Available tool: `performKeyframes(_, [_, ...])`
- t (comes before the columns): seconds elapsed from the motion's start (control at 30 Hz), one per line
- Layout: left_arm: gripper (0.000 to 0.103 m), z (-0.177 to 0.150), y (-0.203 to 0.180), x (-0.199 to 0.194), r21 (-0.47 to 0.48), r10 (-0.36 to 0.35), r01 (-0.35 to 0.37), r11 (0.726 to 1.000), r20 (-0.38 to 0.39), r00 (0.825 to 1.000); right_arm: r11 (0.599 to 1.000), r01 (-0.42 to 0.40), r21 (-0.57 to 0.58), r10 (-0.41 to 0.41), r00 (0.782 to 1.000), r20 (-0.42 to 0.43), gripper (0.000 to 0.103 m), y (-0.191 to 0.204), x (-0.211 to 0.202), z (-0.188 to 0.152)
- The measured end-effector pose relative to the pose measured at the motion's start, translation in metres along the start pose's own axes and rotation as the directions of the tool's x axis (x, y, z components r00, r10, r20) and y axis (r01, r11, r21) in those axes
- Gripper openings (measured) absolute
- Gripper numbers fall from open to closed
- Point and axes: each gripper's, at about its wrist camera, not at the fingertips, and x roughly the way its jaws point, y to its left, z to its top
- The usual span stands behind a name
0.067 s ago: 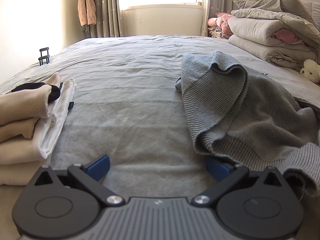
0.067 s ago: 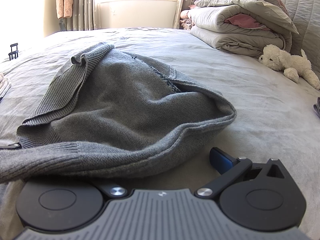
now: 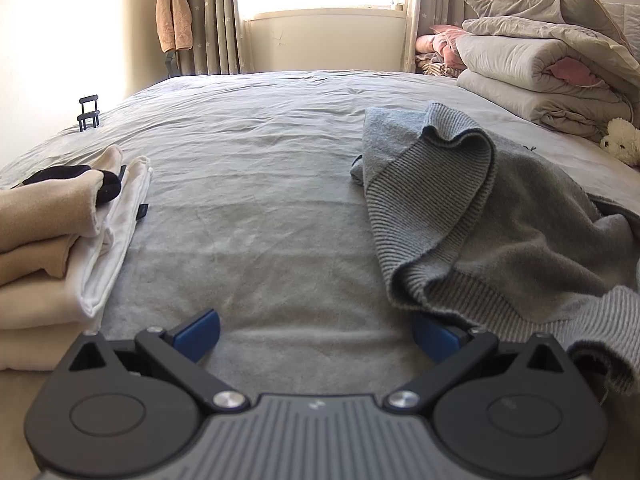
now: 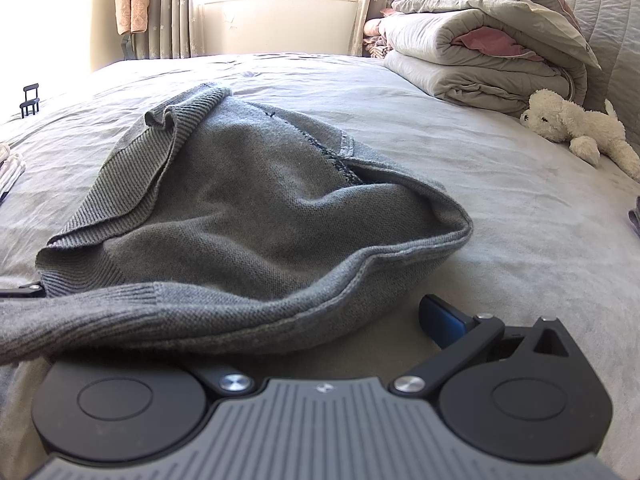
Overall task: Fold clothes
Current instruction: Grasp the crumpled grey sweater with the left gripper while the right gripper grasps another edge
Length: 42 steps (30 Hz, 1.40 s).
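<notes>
A grey knit sweater (image 3: pixel 500 216) lies crumpled on the grey bed, at the right in the left wrist view and across the middle in the right wrist view (image 4: pixel 256 208). My left gripper (image 3: pixel 316 332) is open and low over the bed sheet, its right blue finger (image 3: pixel 434 334) partly under the sweater's ribbed hem. My right gripper (image 4: pixel 320 320) is open at the sweater's near edge. Its right blue finger (image 4: pixel 442 314) shows beside the sweater. Its left finger is hidden under a sleeve (image 4: pixel 80 320) draped over it.
A stack of folded beige and white clothes (image 3: pixel 52 248) sits at the left. Folded duvets (image 4: pixel 480 44) and a white plush toy (image 4: pixel 576 128) lie at the far right. A small black stand (image 3: pixel 89 113) stands at the bed's far left edge. The window and curtains are behind.
</notes>
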Motion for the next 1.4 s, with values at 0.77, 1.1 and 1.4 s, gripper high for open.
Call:
performKeyframes(0.77, [0.102,0.043,-0.013,-0.01,0.146,-0.191,0.183,0.972,0.04,0.981,0.982,-0.072,0.172,0.08,0.996,-0.036,0.103,-0.101,-0.013,0.044])
performKeyframes(1.1, [0.079,0.027,-0.025,0.018,0.149,-0.232,0.231,0.961,-0.013,0.973,0.94,-0.21,0.267,0.24,0.967,-0.084,0.086,-0.089,0.01,0.029])
performKeyframes(1.4, [0.006,0.032,-0.026,-0.006,0.116,-0.35,0.35,0.93,-0.023,0.937,0.955,-0.232,0.183,0.241,0.97,-0.032,0.01,-0.094,-0.003,0.041])
